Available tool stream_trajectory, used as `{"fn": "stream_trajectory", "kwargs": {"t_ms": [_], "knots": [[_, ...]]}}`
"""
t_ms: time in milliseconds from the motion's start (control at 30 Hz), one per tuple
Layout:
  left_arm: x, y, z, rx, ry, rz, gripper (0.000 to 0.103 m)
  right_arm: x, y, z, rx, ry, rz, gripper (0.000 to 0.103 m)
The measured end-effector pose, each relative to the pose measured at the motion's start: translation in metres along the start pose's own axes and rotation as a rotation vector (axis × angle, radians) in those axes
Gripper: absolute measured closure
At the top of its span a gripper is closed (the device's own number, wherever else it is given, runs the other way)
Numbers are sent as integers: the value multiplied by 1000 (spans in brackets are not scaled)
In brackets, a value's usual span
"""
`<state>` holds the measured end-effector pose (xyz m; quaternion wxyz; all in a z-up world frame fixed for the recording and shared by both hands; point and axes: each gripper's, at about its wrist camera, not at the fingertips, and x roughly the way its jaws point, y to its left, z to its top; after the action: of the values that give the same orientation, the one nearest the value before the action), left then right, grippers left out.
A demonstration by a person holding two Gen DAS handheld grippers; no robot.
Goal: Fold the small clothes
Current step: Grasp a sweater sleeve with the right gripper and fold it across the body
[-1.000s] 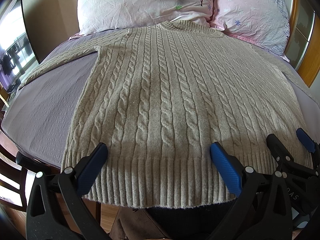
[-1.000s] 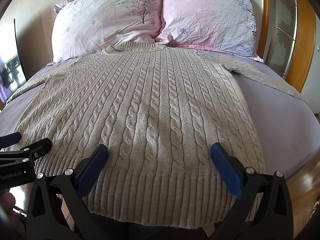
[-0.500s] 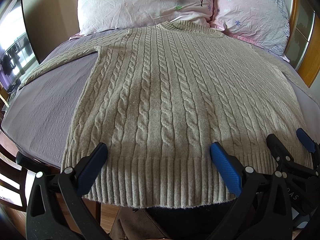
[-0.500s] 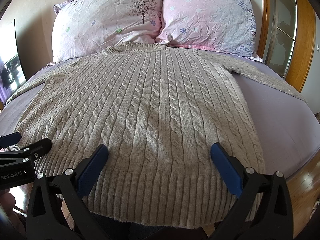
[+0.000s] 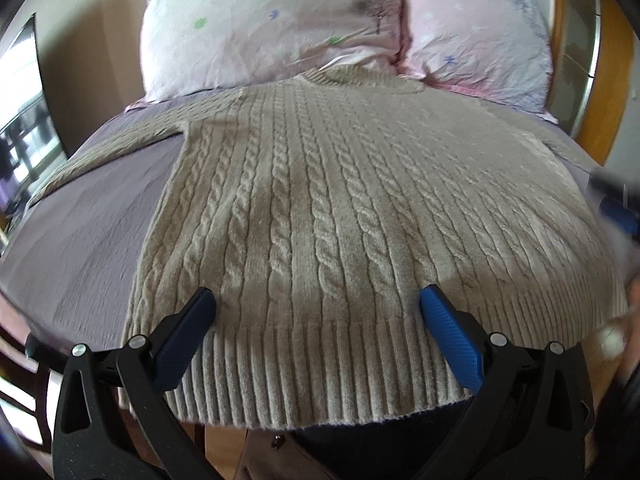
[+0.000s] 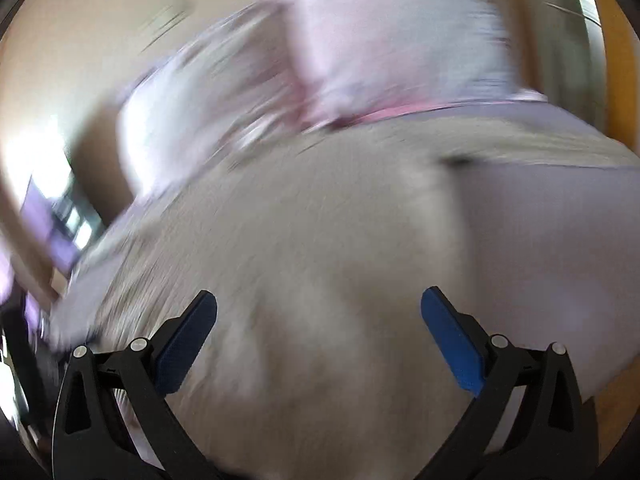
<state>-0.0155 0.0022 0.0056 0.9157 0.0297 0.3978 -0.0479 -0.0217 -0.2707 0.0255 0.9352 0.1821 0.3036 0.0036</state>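
Wool cable-knit sweater (image 5: 320, 208), oatmeal-beige, lies face up and flat on the bed (image 5: 92, 240), collar at the two floral pillows (image 5: 272, 24), ribbed hem hanging just over the near edge, likely so I can reach the hem. One sleeve trails left across the purple sheet. I hold my left gripper (image 5: 318, 312) released, jaws wide above the hem, touching nothing. My right gripper (image 6: 319, 312) is likewise spread and empty; its view is heavily smeared, sweater (image 6: 320, 240) only a grey mass. Folding not yet begun, I judge.

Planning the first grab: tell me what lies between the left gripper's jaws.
In the left wrist view, the sweater's ribbed hem spans the left gripper's open jaws; nothing else.
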Motion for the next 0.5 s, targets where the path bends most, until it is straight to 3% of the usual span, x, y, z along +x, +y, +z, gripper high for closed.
{"fn": "stream_trajectory", "kwargs": {"t_ms": [100,167,233,300,400,500], "knots": [[9,13,12,0,9,-92,2,-13,-72,50,208,-61,-98,1],[8,24,23,-25,-21,-166,2,-17,-117,76,329,-93,-155,7],[4,37,39,-50,-100,-232,2,-15,-169,104,443,-117,-270,32],[-1,50,54,-68,-191,-277,2,-8,-215,121,562,-111,-351,40],[0,69,74,-104,-252,-299,2,8,-275,132,759,-77,-407,53],[9,96,92,-180,-264,-303,2,21,-313,133,886,-54,-458,55]]}}
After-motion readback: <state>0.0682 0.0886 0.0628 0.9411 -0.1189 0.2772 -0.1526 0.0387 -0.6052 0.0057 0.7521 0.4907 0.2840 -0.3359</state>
